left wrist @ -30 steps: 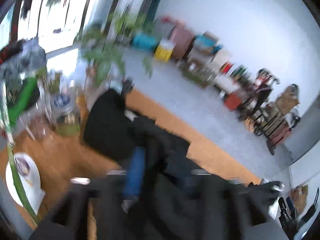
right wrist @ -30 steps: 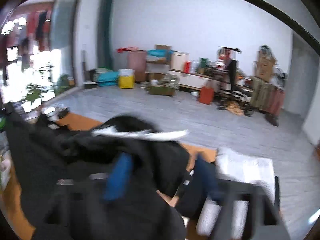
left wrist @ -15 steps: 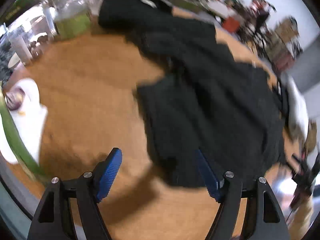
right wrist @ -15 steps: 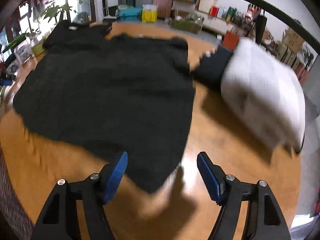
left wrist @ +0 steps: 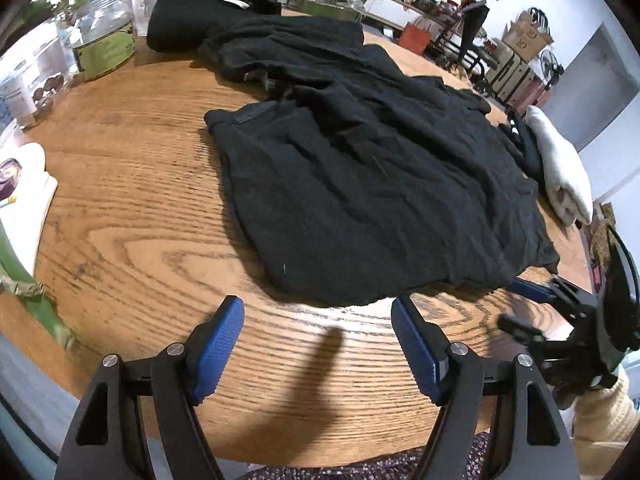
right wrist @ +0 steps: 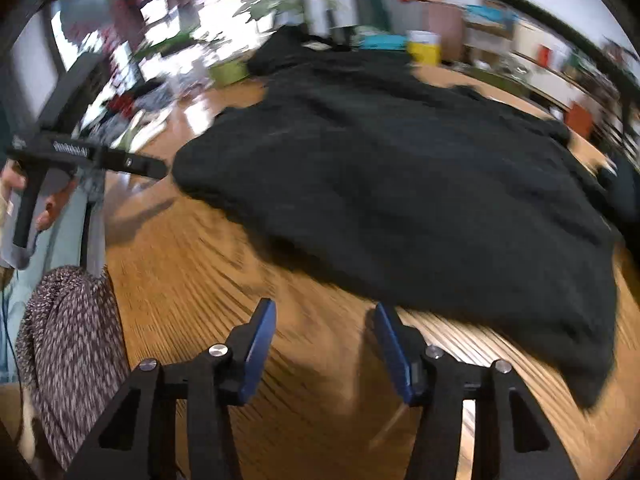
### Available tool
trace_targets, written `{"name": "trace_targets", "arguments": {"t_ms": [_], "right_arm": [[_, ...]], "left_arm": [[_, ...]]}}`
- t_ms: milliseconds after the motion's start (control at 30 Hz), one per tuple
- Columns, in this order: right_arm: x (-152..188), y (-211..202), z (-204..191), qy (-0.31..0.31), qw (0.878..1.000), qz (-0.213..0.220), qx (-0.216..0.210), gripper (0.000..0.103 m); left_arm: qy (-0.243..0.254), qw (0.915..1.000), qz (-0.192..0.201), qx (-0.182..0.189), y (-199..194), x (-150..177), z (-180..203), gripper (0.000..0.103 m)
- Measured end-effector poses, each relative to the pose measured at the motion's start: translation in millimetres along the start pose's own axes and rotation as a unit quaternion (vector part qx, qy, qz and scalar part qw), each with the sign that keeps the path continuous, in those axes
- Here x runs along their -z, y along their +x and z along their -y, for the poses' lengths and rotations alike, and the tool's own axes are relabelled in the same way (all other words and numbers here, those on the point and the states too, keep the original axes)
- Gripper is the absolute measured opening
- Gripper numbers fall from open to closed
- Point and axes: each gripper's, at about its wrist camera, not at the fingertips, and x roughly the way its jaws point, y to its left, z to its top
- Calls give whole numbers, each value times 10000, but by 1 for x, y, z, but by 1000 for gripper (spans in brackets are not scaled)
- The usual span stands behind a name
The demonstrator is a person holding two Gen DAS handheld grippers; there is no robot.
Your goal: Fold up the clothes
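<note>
A black garment (left wrist: 360, 184) lies spread across the round wooden table (left wrist: 132, 200), wrinkled, its near hem toward me. My left gripper (left wrist: 318, 332) hovers open just short of that hem, nothing between its blue pads. The right wrist view is blurred: the same black garment (right wrist: 400, 184) fills its middle, and my right gripper (right wrist: 326, 336) stands open over bare wood near the hem. The right gripper (left wrist: 560, 312) also shows at the far right of the left wrist view, and the left gripper (right wrist: 92, 160) appears at the left of the right wrist view.
Another black garment (left wrist: 200, 4) is bunched at the table's far side. A folded white cloth (left wrist: 560, 168) lies at the right edge. Jars (left wrist: 104, 40) and a plant stand at the left, with a white cloth (left wrist: 24, 196) near them. A knitted speckled cloth (right wrist: 68, 344) sits at the near edge.
A second ago both grippers held the black garment up. They let it go onto the table and stand open; the right gripper has since swung left along the near hem.
</note>
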Motion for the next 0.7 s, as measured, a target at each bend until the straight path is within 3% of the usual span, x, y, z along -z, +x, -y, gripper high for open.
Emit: {"name": "trace_targets", "arguments": {"t_ms": [100,167,200,233,267,467,700], "right_arm": [[-19,16,-16,-107,9999,60,-121,52],[-26,23,-19,-119,9996,254,-3,42],[-28,22,-20,-96,9993,356,45,32],[-28,16,-21,-20,9990,438,33,16],[-30,10,-21,97,9985,536,-34,9],[-33,-53,-31,414,9918,1075,-555,7],[-68,-92,-24,698,9809,1615,-835,6]], "left_arm": [[-70,9999,98,32,-5,3,-4,76],[-31,9999,139,-12,-7,6,-5,77],[-5,9999,158,-32,-8,8,-5,77],[20,9998,177,-52,-9,10,-6,77],[46,9998,196,-72,-10,12,-6,77],[598,9978,299,9,-13,24,7,77],[1083,9914,173,714,-1,25,46,76]]}}
